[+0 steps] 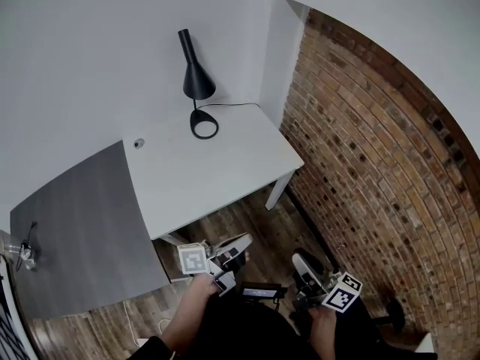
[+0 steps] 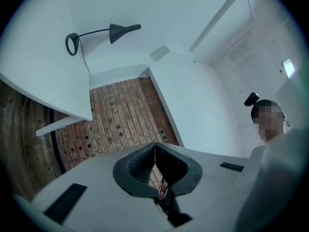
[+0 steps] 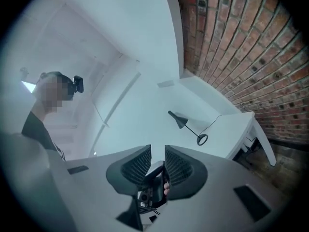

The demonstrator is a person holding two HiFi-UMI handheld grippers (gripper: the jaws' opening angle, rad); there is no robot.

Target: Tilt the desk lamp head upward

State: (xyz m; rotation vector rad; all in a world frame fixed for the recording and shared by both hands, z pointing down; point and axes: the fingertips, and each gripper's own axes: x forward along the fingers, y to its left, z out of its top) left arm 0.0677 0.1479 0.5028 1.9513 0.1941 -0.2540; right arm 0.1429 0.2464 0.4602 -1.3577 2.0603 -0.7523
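Observation:
A black desk lamp [image 1: 196, 81] with a cone head and a ring base [image 1: 204, 124] stands at the back of the white desk [image 1: 217, 175]. Its head points down in the head view. Both grippers hang low near the person's body, well short of the desk's front edge. My left gripper [image 1: 238, 247] is shut with nothing in it; its pads meet at the tips [image 2: 154, 145]. My right gripper [image 1: 302, 265] is open, with a narrow empty gap between its pads [image 3: 158, 151]. The lamp [image 2: 116, 32] [image 3: 181, 120] shows small and far off in both gripper views.
A brick wall [image 1: 375, 163] runs along the right of the desk. A lower grey table [image 1: 75, 231] adjoins the desk's left side. The lamp's cable [image 1: 232, 105] trails right from the base toward a white column [image 1: 277, 51]. Wooden floor [image 1: 247, 223] lies between me and the desk.

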